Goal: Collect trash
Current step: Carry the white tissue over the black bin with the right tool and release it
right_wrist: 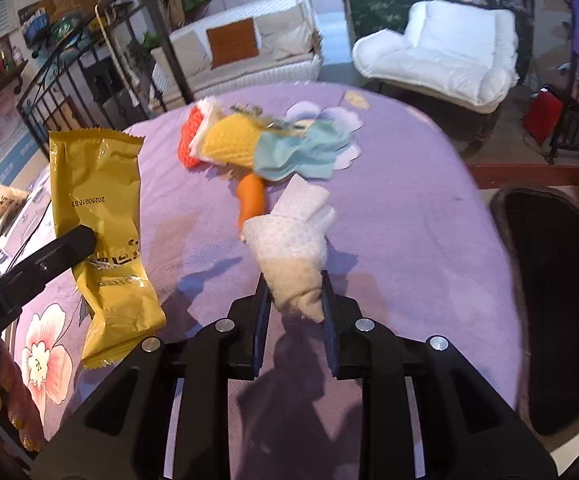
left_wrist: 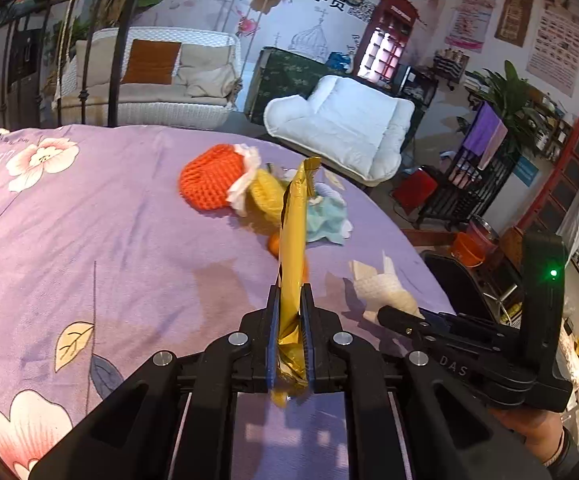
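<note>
Purple floral sheet fills centre frame; white chair upper right. Left gripper clamps wrapper, right gripper pinches tissue.

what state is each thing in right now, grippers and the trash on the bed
left gripper: shut on the gold wrapper
gold wrapper: crumpled, held up off the bed
right gripper: shut on the white paper towel
white paper towel: wadded, pinched at its lower end
orange foam net: lying loose on the bed
yellow foam net: lying in the pile
teal tissue: crumpled, in the pile
orange peel: lying loose beside the pile
</note>
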A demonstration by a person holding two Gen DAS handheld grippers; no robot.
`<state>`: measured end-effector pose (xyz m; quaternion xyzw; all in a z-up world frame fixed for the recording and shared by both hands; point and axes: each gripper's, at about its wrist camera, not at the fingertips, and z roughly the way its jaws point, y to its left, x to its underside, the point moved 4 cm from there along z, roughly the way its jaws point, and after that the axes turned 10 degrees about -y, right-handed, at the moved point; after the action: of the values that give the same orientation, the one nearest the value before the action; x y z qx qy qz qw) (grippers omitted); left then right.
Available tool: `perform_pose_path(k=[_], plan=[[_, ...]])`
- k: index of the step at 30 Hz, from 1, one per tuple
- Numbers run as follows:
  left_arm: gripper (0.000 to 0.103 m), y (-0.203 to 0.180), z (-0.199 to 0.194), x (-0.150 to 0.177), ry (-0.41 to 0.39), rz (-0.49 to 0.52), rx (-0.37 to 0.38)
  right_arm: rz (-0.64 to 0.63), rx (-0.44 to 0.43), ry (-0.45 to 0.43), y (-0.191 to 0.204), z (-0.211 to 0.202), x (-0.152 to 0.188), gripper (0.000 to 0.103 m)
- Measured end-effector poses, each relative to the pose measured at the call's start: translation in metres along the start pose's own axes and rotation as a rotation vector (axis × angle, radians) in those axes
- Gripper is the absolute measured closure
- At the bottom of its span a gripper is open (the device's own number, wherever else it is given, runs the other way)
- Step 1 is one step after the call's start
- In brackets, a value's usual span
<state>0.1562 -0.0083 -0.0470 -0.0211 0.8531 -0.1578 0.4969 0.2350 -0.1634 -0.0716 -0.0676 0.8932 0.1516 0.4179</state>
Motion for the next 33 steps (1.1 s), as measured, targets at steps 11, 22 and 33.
perform_pose_path(k=[11, 22, 33], plan=[[0.092, -0.068, 0.005, 0.003, -0.016, 0.102, 0.143, 0.068, 0.178, -0.179, -0.08, -0.087, 0.008, 0.078], [0.092, -0.134, 0.022, 0.017, 0.021, 0.19, 0.296, 0.163, 0.343, -0.219, -0.149, -0.116, 0.035, 0.078], [0.092, -0.175, 0.04, 0.031, 0.082, 0.233, 0.375, 0.256, 0.454, -0.147, -0.222, -0.061, 0.056, 0.078]])
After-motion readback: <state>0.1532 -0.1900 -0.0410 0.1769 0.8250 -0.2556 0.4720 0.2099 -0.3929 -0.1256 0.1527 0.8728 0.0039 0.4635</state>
